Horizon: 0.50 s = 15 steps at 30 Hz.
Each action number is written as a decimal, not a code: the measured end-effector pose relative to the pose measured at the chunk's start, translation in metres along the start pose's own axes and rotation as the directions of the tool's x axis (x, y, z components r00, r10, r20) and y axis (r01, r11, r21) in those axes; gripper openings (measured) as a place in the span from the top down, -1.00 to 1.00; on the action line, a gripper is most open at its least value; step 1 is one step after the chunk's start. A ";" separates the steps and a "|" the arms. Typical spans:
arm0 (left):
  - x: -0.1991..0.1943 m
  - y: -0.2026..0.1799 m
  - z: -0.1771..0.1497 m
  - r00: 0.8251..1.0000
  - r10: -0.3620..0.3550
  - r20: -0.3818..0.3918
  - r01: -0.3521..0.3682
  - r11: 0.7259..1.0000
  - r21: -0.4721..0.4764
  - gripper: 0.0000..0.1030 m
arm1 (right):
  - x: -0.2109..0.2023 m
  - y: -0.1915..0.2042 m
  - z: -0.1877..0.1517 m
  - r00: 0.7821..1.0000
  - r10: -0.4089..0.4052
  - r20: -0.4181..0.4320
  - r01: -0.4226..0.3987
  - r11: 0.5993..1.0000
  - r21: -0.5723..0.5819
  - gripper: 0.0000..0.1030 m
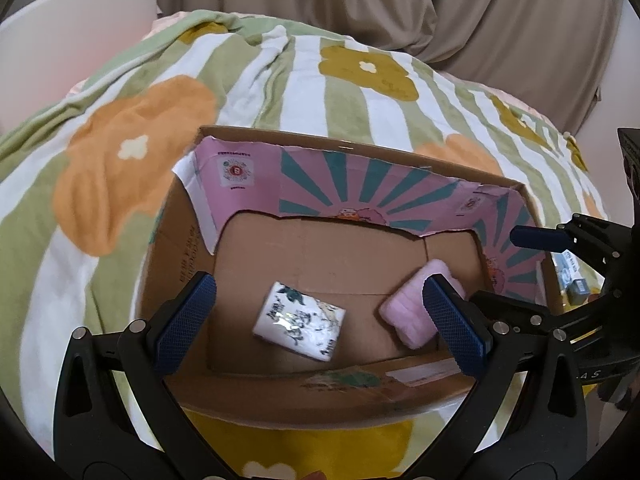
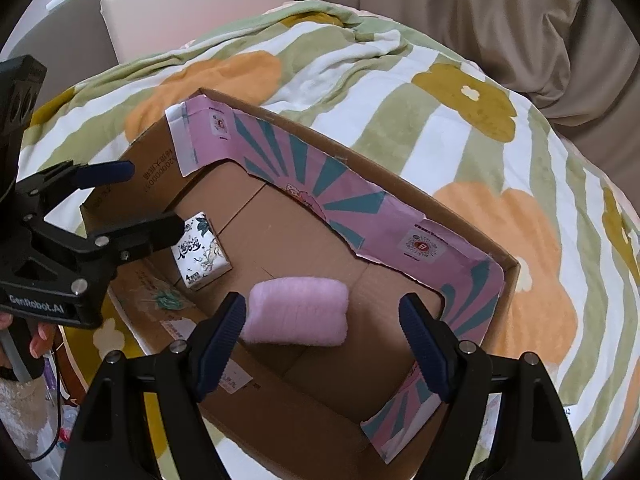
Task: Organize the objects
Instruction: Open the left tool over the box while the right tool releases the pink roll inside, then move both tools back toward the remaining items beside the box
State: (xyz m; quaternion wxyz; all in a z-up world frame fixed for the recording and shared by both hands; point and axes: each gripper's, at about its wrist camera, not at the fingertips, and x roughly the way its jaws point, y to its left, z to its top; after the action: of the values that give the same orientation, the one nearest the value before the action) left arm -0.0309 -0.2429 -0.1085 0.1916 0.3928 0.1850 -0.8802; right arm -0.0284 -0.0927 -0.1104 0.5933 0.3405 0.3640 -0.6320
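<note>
An open cardboard box (image 1: 182, 240) (image 2: 508, 264) with a pink and teal lining sits on a flowered blanket. Inside lie a white printed tissue pack (image 1: 299, 321) (image 2: 201, 254) and a folded pink towel (image 1: 416, 312) (image 2: 296, 311). My left gripper (image 1: 320, 320) is open and empty above the box, over the tissue pack. My right gripper (image 2: 322, 344) is open and empty above the box, over the pink towel. Each gripper also shows in the other's view, the right one (image 1: 536, 264) and the left one (image 2: 132, 200).
The green, white and orange flowered blanket (image 1: 120, 152) (image 2: 500, 200) covers the bed around the box. Beige curtains (image 1: 480, 12) hang behind. A white board (image 2: 192, 12) stands at the back left. A small blue and white carton (image 1: 572, 276) lies right of the box.
</note>
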 end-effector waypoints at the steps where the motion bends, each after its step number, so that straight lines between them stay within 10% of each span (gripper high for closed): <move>1: 0.000 -0.002 0.000 1.000 -0.004 -0.003 0.004 1.000 0.001 -0.99 | -0.001 0.000 0.000 1.000 0.000 0.003 0.000 1.000 0.004 -0.46; 15: -0.020 -0.055 -0.005 0.998 -0.063 -0.017 0.064 0.997 0.046 -0.99 | -0.061 -0.041 -0.008 0.996 -0.024 0.089 0.018 0.998 0.066 -0.46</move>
State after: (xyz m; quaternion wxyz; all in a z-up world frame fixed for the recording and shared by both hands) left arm -0.0413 -0.1897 -0.0868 0.1528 0.3979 0.1784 -0.8868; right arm -0.0655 -0.0539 -0.0590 0.5911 0.3272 0.3198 -0.6643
